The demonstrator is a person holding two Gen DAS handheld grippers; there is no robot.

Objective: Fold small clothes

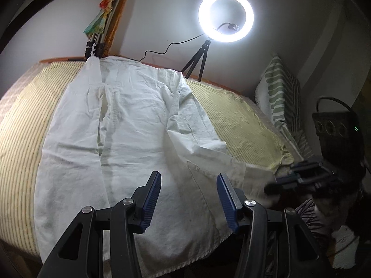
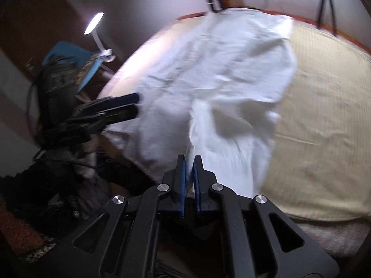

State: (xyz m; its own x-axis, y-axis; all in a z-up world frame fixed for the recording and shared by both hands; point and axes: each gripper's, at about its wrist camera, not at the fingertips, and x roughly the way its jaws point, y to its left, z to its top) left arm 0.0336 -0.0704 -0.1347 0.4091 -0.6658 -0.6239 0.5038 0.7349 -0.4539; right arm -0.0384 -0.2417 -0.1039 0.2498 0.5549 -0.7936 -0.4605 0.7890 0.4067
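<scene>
A white shirt lies spread, wrinkled, on a bed with a yellow striped cover. My left gripper hovers over the shirt's near hem, its blue pads wide apart and open, with cloth beneath them but not pinched. In the right wrist view the shirt runs down to my right gripper, whose pads are nearly together with a fold of the white hem between them. The right gripper shows blurred at the shirt's near right corner. The left gripper sits at the shirt's left edge.
A lit ring light on a small tripod stands at the bed's far edge with its cable. A green-patterned pillow and a black box are at the right. A desk lamp and a blue chair stand to the left.
</scene>
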